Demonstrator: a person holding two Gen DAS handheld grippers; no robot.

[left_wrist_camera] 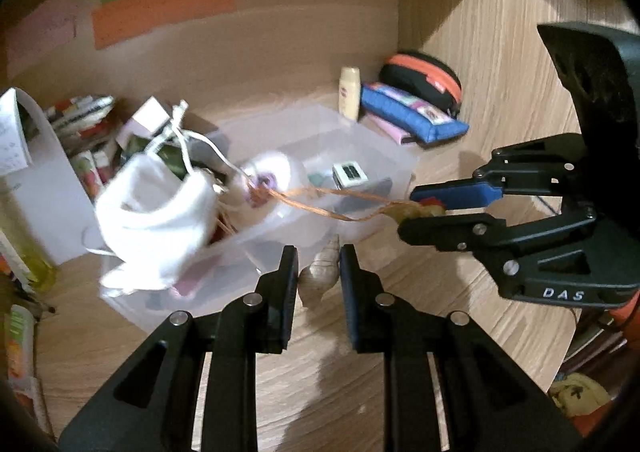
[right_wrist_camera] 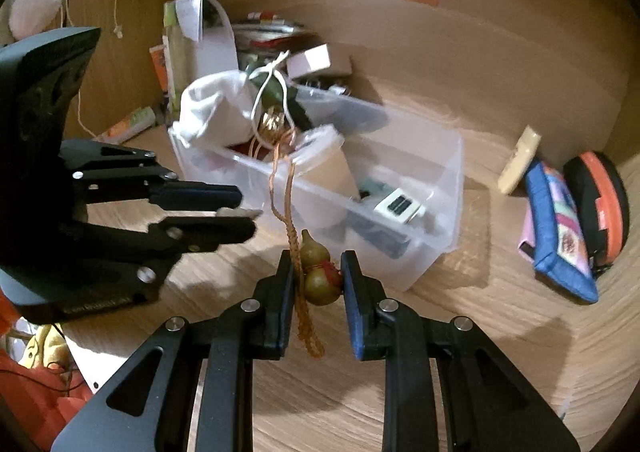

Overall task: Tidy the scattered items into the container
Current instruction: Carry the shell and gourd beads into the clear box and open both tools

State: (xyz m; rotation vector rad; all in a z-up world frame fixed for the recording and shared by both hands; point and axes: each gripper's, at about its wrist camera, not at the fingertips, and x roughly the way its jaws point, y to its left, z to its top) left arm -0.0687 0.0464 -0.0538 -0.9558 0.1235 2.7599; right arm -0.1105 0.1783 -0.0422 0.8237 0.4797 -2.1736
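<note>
Wooden desk (right_wrist_camera: 360,392), clear bin (right_wrist_camera: 448,188) holding timer (right_wrist_camera: 398,206), right gripper (right_wrist_camera: 316,272) jaws clamping gourd charm (right_wrist_camera: 320,272), left gripper (left_wrist_camera: 318,272) jaws clamping shell (left_wrist_camera: 320,272)

So the container (right_wrist_camera: 420,156) is a clear plastic tub sitting on the wood surface, open top, already pretty stuffed: a white cloth pouch (right_wrist_camera: 212,112) with drawstrings slumps over its left end, a white cup (right_wrist_camera: 332,180) leans tilted inside, and a small white gadget with a dark screen (right_wrist_camera: 400,206) lies toward the right end. The little olive-brown gourd charm (right_wrist_camera: 318,272) with a red band at its waist is pinched upright just in front of the tub, its orange braided cord (right_wrist_camera: 290,188) stretching back into the clutter inside. A pale spiral seashell (left_wrist_camera: 320,268) is gripped just outside the tub's near wall.
</note>
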